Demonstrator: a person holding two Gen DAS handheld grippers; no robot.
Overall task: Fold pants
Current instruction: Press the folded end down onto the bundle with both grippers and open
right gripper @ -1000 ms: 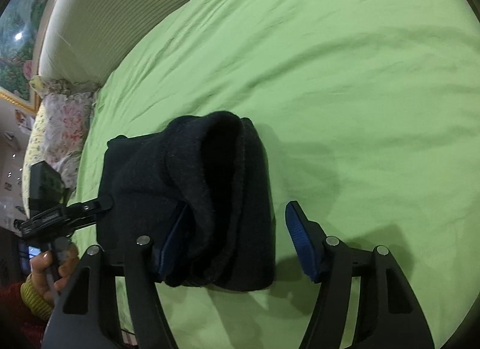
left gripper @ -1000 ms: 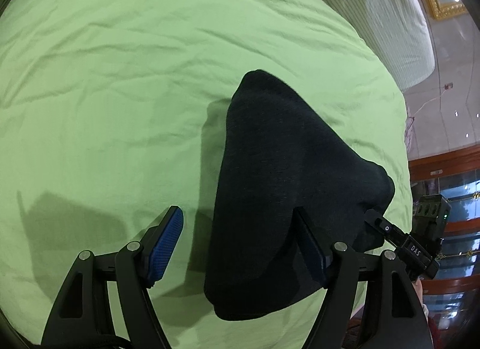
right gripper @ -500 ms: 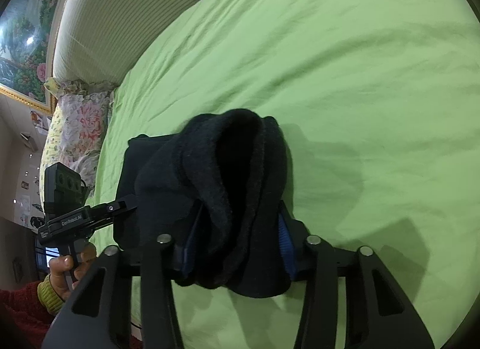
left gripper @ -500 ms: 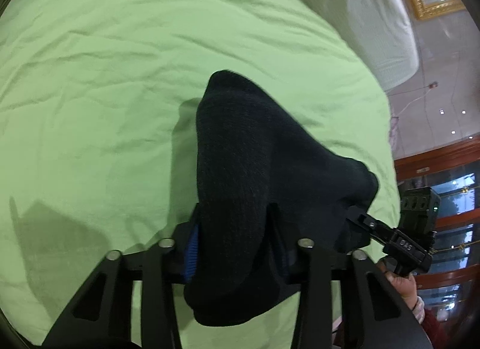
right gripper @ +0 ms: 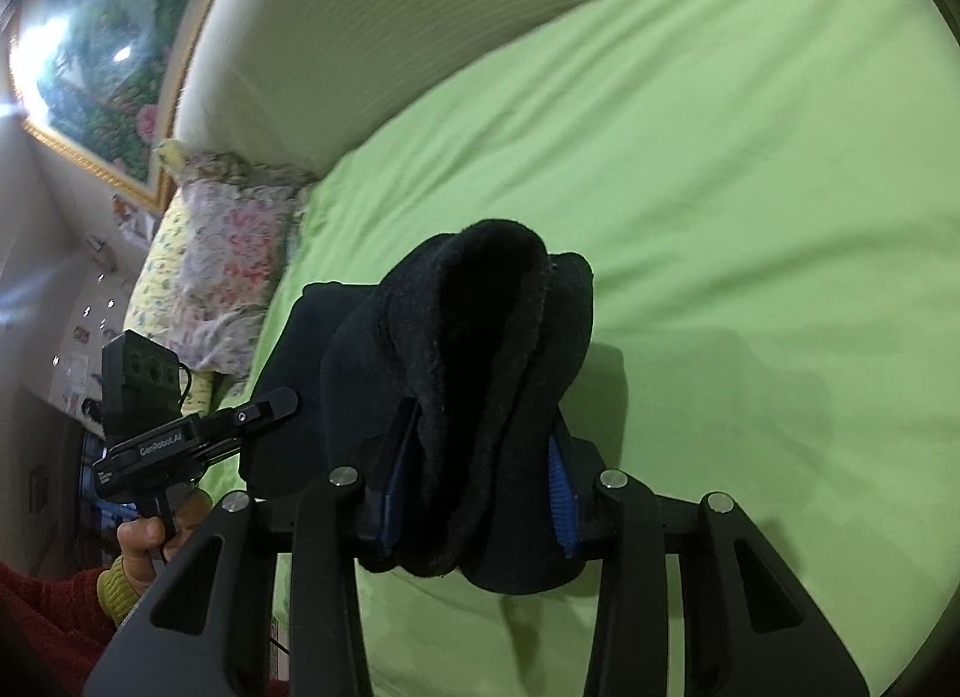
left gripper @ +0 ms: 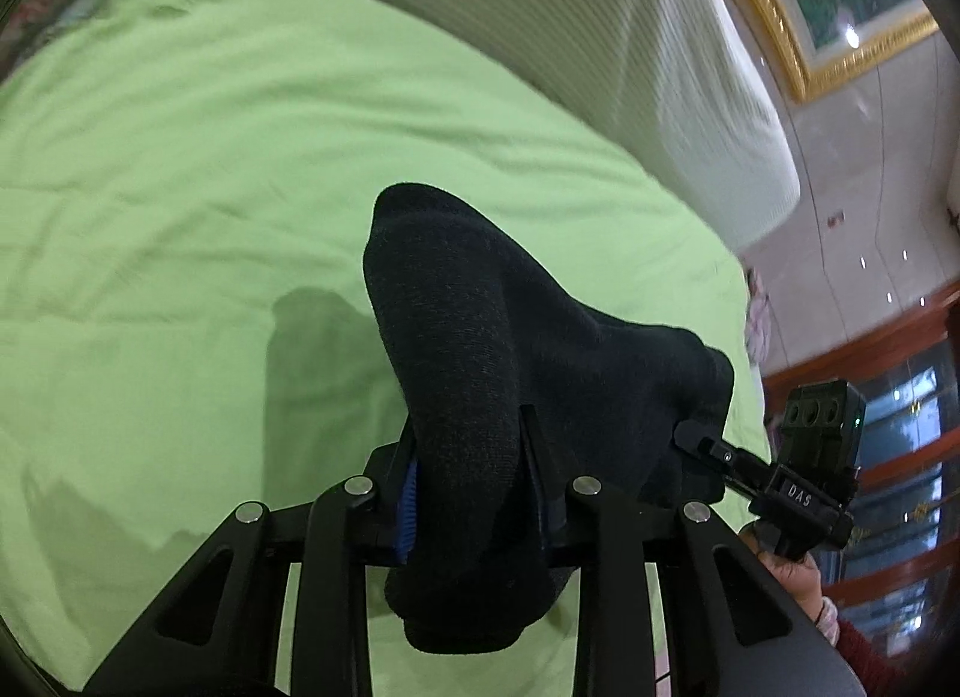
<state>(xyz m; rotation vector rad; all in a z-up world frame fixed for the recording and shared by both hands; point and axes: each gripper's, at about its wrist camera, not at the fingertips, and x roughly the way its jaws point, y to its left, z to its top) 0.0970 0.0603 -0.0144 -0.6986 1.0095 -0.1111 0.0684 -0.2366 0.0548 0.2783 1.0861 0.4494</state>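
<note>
The black folded pants (left gripper: 480, 349) hang bunched above the green bed sheet (left gripper: 180, 217), held at two ends. My left gripper (left gripper: 468, 457) has one thick fold between its blue pads, which press on the cloth as the jaws keep closing. At the other end, the right gripper (right gripper: 480, 457) is closing on a rolled edge of the pants (right gripper: 480, 325), and its pads squeeze it too. Each view shows the opposite gripper at the side, biting into the cloth: the right gripper (left gripper: 696, 439) and the left gripper (right gripper: 270, 403). The pants hide the fingertips.
A white ribbed headboard (left gripper: 600, 37) runs along the far edge of the bed. A floral pillow (right gripper: 222, 253) lies by it, under a gold-framed painting (right gripper: 102, 67). A hand (right gripper: 144, 535) in a red sleeve holds the left gripper. Green sheet spreads on all sides.
Both grippers went from open around the pants' ends to closed on them. The pants have lifted off the sheet, and both views have tilted up toward the headboard.
</note>
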